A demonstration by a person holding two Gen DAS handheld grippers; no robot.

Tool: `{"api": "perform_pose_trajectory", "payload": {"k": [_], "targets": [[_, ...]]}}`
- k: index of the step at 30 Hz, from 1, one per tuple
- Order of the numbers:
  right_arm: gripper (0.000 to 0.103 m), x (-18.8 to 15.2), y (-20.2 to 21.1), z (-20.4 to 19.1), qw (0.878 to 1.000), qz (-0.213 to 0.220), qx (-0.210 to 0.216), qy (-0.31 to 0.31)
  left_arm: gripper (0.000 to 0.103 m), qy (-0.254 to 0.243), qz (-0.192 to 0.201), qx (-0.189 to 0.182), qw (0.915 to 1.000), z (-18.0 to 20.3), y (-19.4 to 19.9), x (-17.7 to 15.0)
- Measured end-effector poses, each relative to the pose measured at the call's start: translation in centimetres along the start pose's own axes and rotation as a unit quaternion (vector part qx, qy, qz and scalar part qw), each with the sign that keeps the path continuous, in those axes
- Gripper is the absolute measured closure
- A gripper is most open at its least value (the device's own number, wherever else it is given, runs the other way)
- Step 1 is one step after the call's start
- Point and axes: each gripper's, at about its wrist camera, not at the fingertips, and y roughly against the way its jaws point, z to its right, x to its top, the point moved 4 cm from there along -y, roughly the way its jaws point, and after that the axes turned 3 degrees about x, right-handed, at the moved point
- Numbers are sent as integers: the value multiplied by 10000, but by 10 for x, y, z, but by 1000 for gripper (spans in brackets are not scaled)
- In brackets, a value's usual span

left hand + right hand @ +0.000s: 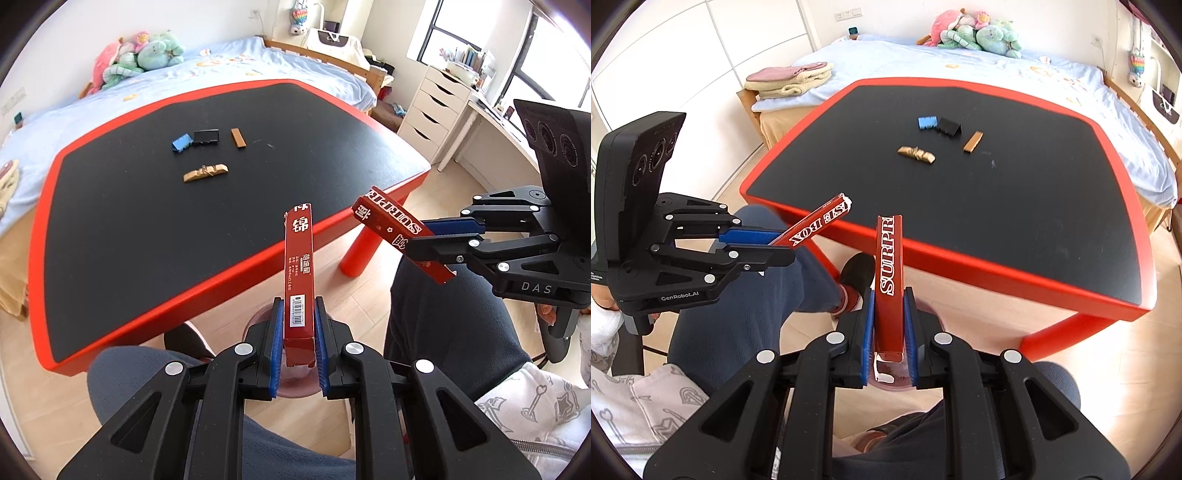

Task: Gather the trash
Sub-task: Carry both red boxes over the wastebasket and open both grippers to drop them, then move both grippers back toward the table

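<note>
My left gripper (299,306) is shut on a flattened red box piece (299,266) that stands up between its blue pads. My right gripper (415,236) comes in from the right, shut on a second red piece printed "SURPR" (388,221). In the right wrist view that piece (889,258) rises from the right gripper (889,299), and the left gripper (785,245) holds the piece printed "SE BOX" (820,221) at the left. Both are held off the table's near edge, above the person's legs. A pinkish round rim (295,384) shows under the left jaws, mostly hidden.
The black table with a red rim (221,269) carries a blue scrap (181,143), a black scrap (206,137), a brown strip (238,138) and a gold wrapper (205,172). Behind it is a bed (166,81); white drawers (432,110) stand right. A shoe (855,275) is on the floor.
</note>
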Motion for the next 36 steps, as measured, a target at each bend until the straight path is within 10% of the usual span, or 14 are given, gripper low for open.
{"api": "perform_pose_trajectory", "payload": {"k": [21, 25, 27, 36], "targets": [[86, -9, -11, 6, 9997, -115, 160, -140, 84, 25, -120, -148, 9998, 8, -8, -6], [18, -9, -16, 11, 9997, -115, 39, -219, 30, 131, -50, 12, 9999, 3, -12, -5], [13, -10, -18, 15, 9995, -144, -66, -271, 15, 219, 18, 72, 9997, -2, -12, -4], [6, -10, -21, 26, 9986, -171, -184, -459, 8, 302, 19, 233, 9993, -13, -11, -5]]}}
